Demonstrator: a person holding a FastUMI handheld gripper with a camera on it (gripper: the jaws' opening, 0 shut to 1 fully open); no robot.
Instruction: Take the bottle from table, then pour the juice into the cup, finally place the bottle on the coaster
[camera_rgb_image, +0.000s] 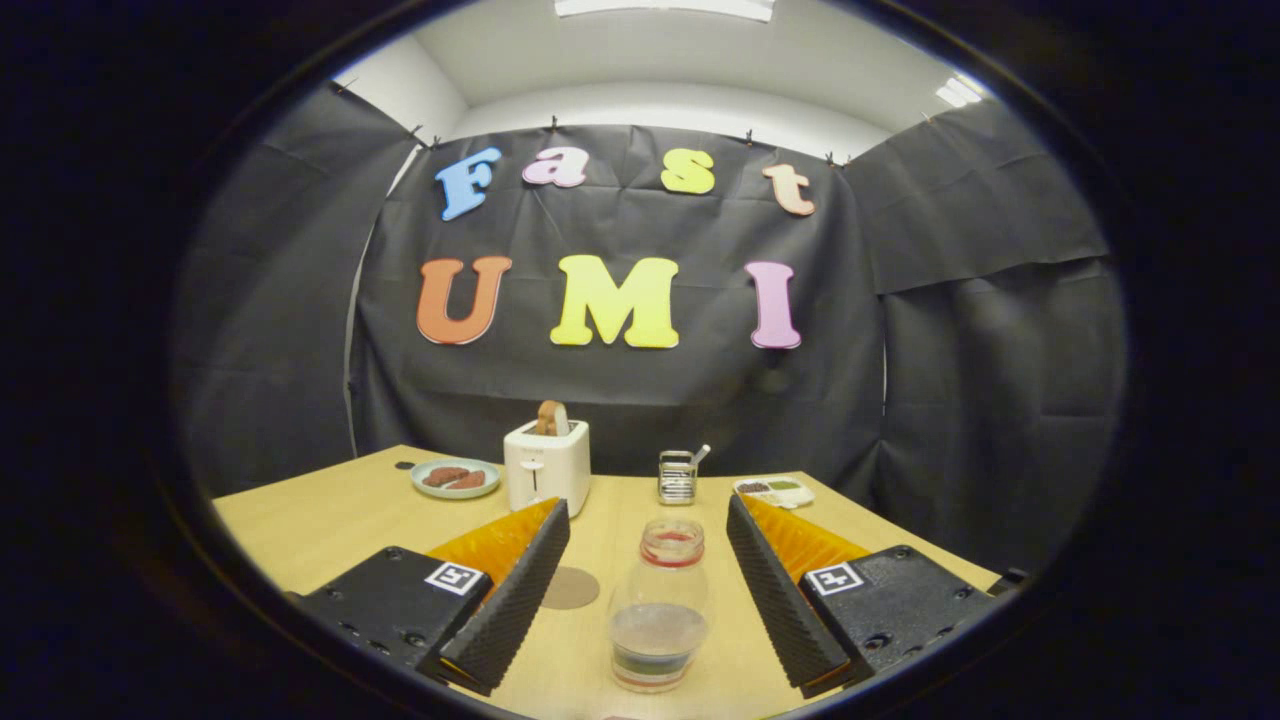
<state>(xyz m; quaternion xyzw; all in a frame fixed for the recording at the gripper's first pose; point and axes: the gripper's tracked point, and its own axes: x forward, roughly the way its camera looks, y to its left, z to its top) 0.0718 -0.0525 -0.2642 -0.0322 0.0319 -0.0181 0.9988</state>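
step: grasp bottle (660, 605) | gripper (648, 525) spread wide, bottle upright between fingers, untouched | tip: centre, clamp body below neck, keep level | coaster (570, 588) just left

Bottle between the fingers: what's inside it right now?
The bottle stands upright between the open gripper's fingers, untouched, holding a shallow layer of clear-looking liquid in its lower part. Coloured bands around its base hide the very bottom.

Staged recording booth, not a real kitchen: black cloth walls (640, 400) clipped up under a white ceiling with strip lights (665, 8). Wooden bench (330, 520) set with kitchen props: toaster (546, 465), plate of food (456, 478), small tray (775, 490).
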